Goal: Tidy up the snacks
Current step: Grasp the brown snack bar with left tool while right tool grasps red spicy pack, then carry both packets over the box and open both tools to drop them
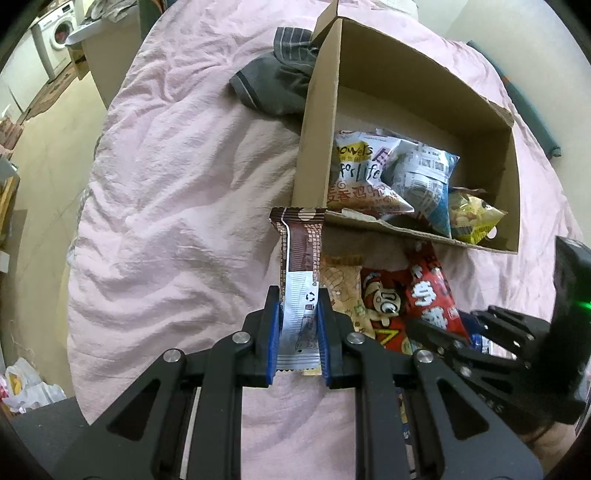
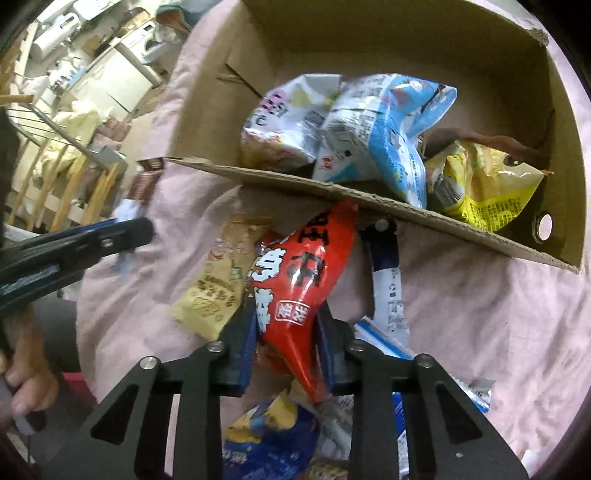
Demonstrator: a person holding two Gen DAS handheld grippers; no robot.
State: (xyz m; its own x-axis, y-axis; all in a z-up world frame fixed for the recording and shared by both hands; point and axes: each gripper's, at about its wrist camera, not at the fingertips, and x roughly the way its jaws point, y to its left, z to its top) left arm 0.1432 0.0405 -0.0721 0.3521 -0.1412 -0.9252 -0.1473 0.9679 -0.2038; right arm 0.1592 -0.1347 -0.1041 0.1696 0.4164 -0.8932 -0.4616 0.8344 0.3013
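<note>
My left gripper (image 1: pixel 298 295) is shut on the white end of a brown-and-white snack bar (image 1: pixel 301 251), held just off the near left corner of the cardboard box (image 1: pixel 321 129). In the box lie a white-and-yellow bag (image 1: pixel 354 173), a blue bag (image 1: pixel 424 177) and a yellow bag (image 1: pixel 472 218). In the right wrist view my right gripper (image 2: pixel 288 317) pinches the narrow end of a red snack bag (image 2: pixel 295 266), whose top sits under the box's front flap (image 2: pixel 369 206). A tan packet (image 2: pixel 218 280) and a blue-and-white bar (image 2: pixel 388 280) lie beside it on the sheet.
Everything rests on a rumpled pink bed sheet (image 1: pixel 166 166). A grey garment (image 1: pixel 273 85) lies against the box's far left side. More packets, one blue and yellow (image 2: pixel 269 435), sit under the right gripper. Floor and a washing machine (image 1: pixel 59 29) lie beyond the bed's left edge.
</note>
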